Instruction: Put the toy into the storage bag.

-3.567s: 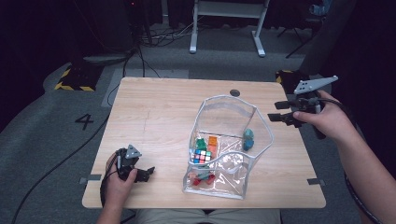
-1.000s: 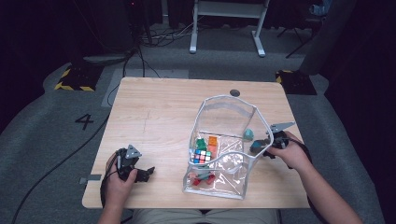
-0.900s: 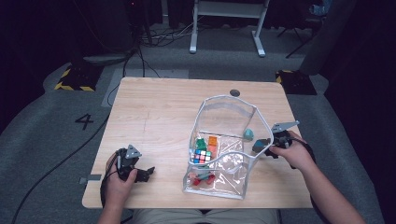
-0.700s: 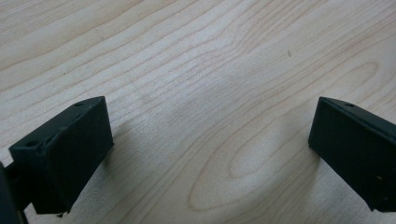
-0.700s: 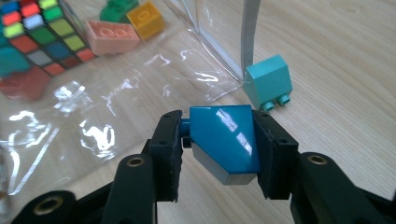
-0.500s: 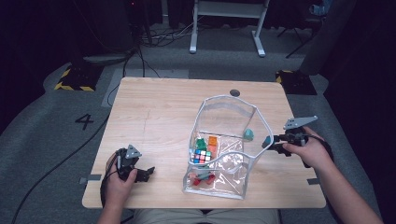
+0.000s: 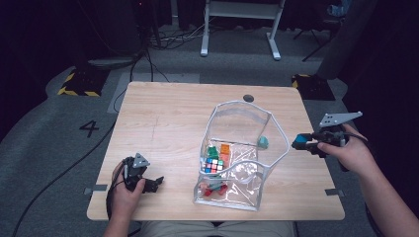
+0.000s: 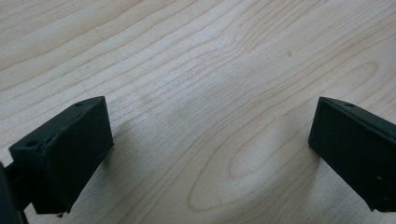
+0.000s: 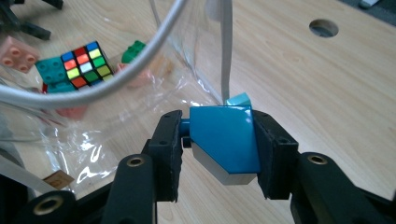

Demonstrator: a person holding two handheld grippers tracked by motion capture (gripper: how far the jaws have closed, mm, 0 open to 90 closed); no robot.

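Your right tool (image 9: 217, 140) clamps a blue block (image 9: 224, 140) by its flat sides: light, rigid, smooth plastic, likely slippery. Left tool (image 8: 205, 154) rests open, empty, on the surface (image 8: 210, 60).

We note the right gripper (image 7: 302, 144), clamping a blue block (image 9: 224, 140), has lifted off the table (image 7: 168, 113) and drawn outward from the clear bag (image 7: 276, 133).

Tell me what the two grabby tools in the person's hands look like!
Both are black. The left gripper has blocky black jaws, a small grey three-cornered plate on top and a black cable trailing off the table. The right gripper has a bigger grey plate, and round metal rivets on its jaw arms. No sleeves are visible.
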